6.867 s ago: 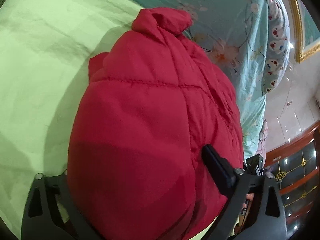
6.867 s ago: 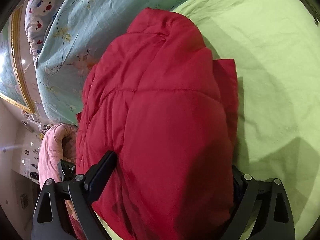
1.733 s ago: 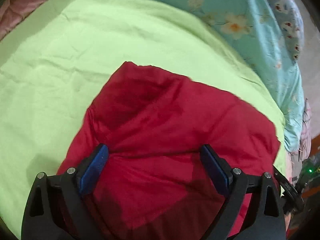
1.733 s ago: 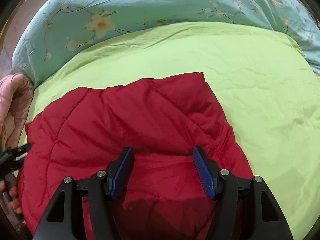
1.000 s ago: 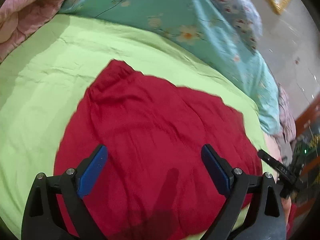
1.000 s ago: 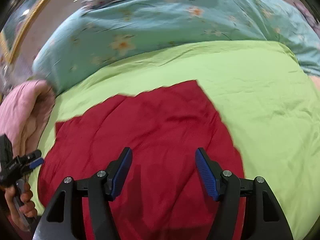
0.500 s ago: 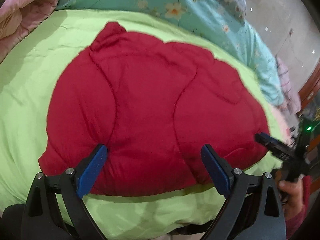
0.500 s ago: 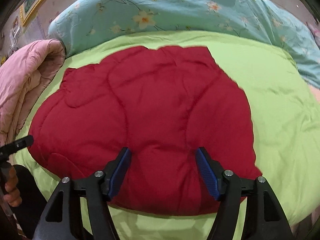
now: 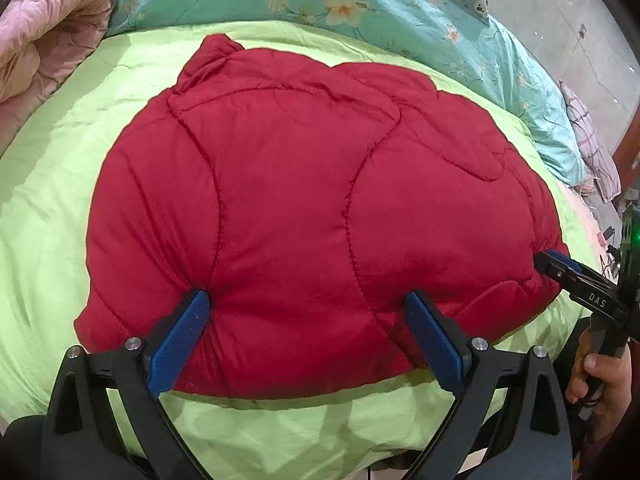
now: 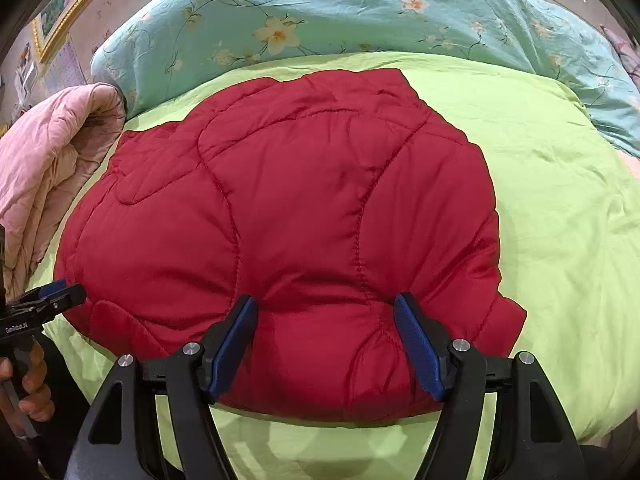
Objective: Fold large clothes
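Observation:
A red quilted puffer jacket [image 9: 304, 200] lies folded into a compact rounded bundle on the lime-green bed sheet [image 9: 52, 184]; it also shows in the right wrist view [image 10: 304, 208]. My left gripper [image 9: 306, 320] is open, its blue pads pressing against the near edge of the jacket, one on each side of a puffed section. My right gripper [image 10: 326, 322] is open in the same way at the jacket's near edge. The right gripper's tip [image 9: 560, 266] shows at the jacket's right corner; the left gripper's tip [image 10: 56, 294] shows at its left corner.
A teal floral duvet [image 10: 320, 12] lies along the far side of the bed. A pink quilt [image 10: 44, 152] is bunched at the left. The green sheet [image 10: 560, 208] runs bare to the right of the jacket. The bed's near edge is just below the grippers.
Both grippers have let go of the jacket and drawn back toward the bed's near edge. The jacket now lies flat as a folded bundle, where earlier it was lifted and turned over.

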Available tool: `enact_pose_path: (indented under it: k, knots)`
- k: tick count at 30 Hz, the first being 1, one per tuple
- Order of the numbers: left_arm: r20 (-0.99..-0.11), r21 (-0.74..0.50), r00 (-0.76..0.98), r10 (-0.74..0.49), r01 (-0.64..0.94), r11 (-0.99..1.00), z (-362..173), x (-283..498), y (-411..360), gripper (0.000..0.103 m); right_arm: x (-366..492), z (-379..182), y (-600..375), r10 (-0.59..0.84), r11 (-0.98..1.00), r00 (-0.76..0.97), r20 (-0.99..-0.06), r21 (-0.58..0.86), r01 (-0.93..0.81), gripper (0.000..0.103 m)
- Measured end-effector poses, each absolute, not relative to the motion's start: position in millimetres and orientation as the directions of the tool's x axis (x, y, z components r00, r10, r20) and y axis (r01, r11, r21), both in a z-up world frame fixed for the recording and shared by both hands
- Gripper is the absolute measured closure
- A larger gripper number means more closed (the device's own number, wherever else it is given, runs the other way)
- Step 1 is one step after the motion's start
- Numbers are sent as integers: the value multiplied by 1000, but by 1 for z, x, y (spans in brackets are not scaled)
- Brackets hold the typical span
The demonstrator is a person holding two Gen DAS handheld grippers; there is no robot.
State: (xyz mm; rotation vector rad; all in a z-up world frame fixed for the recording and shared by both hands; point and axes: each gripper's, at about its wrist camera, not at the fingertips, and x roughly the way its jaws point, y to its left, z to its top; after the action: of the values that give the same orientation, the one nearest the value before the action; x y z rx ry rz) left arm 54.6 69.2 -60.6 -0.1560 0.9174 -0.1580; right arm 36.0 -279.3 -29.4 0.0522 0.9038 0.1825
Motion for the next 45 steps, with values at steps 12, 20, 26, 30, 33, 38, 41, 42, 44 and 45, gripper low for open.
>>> enact_pose_path:
  k: [12,20,26,30,33,38,41,42,44,45]
  knots:
    - [-760,-226,615,-208,50,973,-42,29,74,5,2,-4,-270,170,983,630,-758,86,-161,29]
    - [-800,-161,584,-140,16,987,-38,19,65,4,-13,-3,-258,188,975,587,-787,75,-211,27]
    - [-808,-28,588,-32,17,999,-34,3,58,4,-30,-7,-249,155,969,539,-828,21,-246,14]
    - [-800,40,599,15,28,999,-30,-7,52,4,-38,-9,-249,152,966,519,-841,16,-258,13]
    - [-799,77,600,41,33,996,-28,-12,49,4,-43,-8,-248,159,964,514,-843,20,-266,12]
    - [-804,135,588,89,36,990,-23,-13,46,4,-49,0,-246,179,959,512,-840,32,-282,11]
    - [-804,163,585,111,37,986,-16,-12,45,4,-50,11,-243,191,953,515,-836,32,-300,8]
    - [-801,166,588,113,37,985,-14,-13,44,4,-51,14,-242,193,951,518,-833,30,-306,7]
    - [-794,169,597,111,42,985,-6,-14,44,4,-52,23,-239,197,946,528,-826,20,-323,6]
    - [-790,169,603,108,44,985,-1,-14,44,4,-53,28,-238,199,944,533,-823,14,-331,6]
